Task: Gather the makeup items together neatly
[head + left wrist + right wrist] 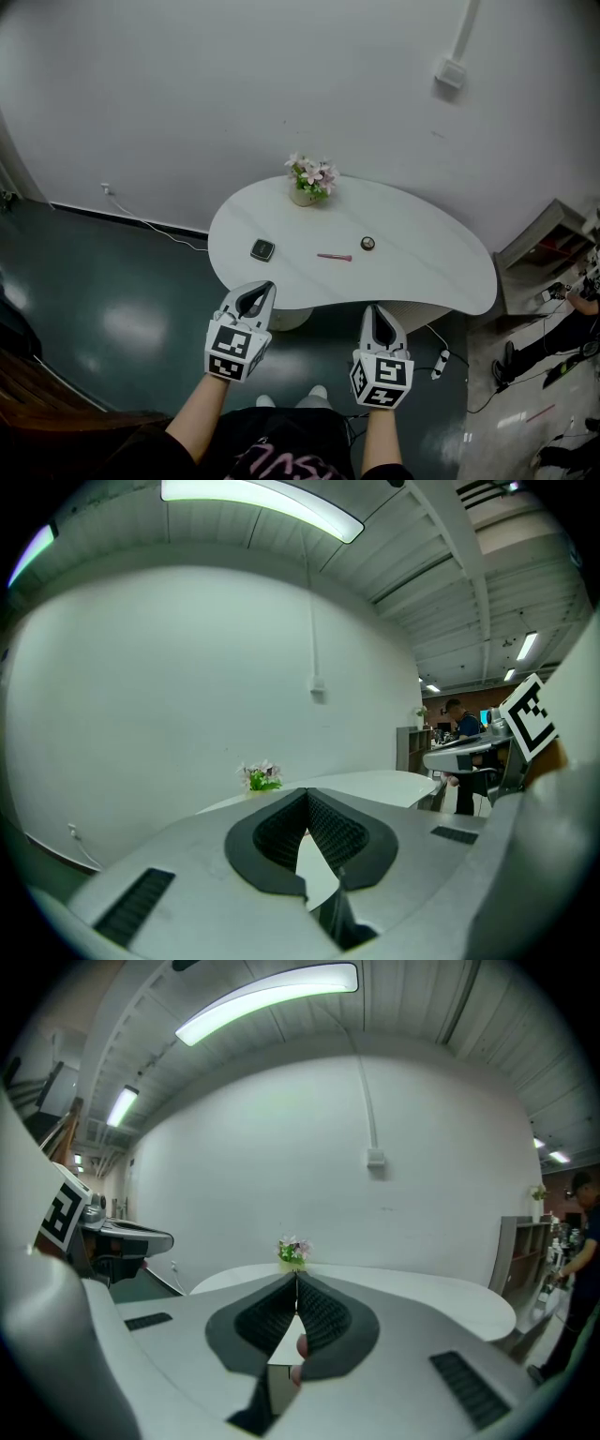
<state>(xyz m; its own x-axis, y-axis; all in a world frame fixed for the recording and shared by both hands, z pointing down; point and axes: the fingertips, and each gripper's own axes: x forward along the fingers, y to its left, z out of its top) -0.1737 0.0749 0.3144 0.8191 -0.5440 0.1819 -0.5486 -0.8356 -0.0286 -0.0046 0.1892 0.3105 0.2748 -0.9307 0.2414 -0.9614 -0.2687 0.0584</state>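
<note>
Three makeup items lie apart on the white kidney-shaped table point(422, 272): a dark square compact point(262, 249) at the left, a slim pink stick point(334, 256) in the middle, and a small round dark pot point(367, 244) to its right. My left gripper point(265, 286) hovers in front of the table's near edge, its jaws shut with nothing between them. My right gripper point(376, 311) is level with it to the right, also shut and empty. In both gripper views the jaw tips meet, the left gripper point(306, 795) and the right gripper point(295, 1279) pointing across the tabletop.
A small pot of pink flowers point(310, 180) stands at the table's far edge by the white wall. A cable and power strip point(441, 364) lie on the dark floor at the right. A grey shelf point(548, 244) and a seated person's legs point(539, 352) are at the far right.
</note>
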